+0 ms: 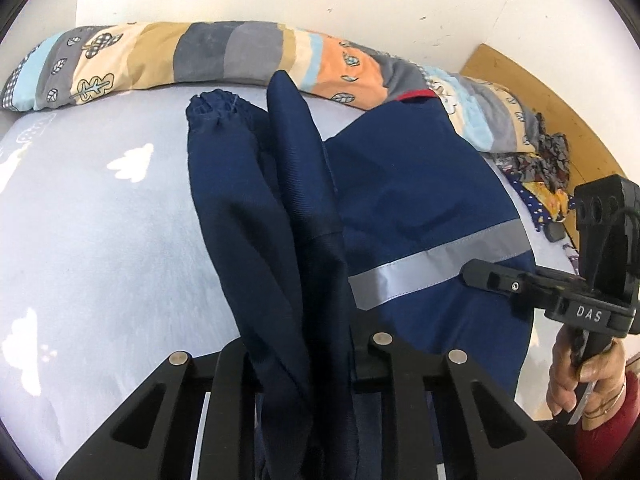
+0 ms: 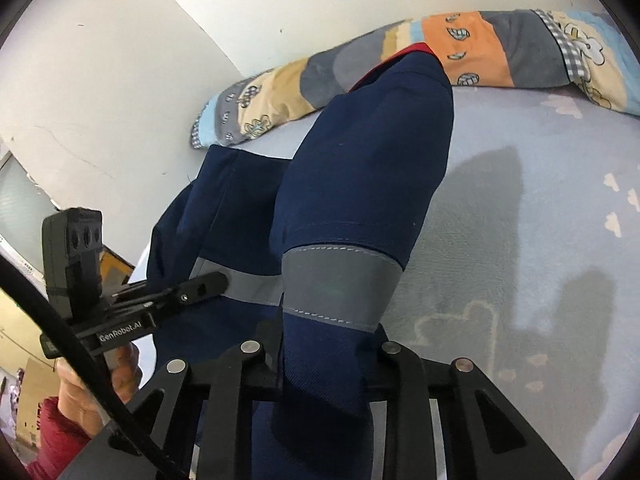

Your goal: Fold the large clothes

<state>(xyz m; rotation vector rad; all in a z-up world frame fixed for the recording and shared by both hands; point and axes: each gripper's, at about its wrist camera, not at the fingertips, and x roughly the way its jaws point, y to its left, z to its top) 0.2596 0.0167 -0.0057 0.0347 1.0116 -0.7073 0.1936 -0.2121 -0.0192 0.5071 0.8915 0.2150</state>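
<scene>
Both grippers, left [image 1: 308,364] and right [image 2: 320,364], pinch the limp navy jacket [image 1: 400,200] near its grey stripe [image 2: 336,284]; it looks heavyish and floppy, best gripped along hems.

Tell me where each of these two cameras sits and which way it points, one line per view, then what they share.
Left wrist: sits on the left gripper, looking along its fingers across the bed sheet toward the patterned pillow; navy jacket bunched between its fingers; right gripper and the person's right hand at right.
Right wrist: sits on the right gripper, facing the same pillow and wall; left gripper and left hand at left.
Shared: jacket with its grey reflective stripe, pillow, sheet, each other's gripper.
</scene>
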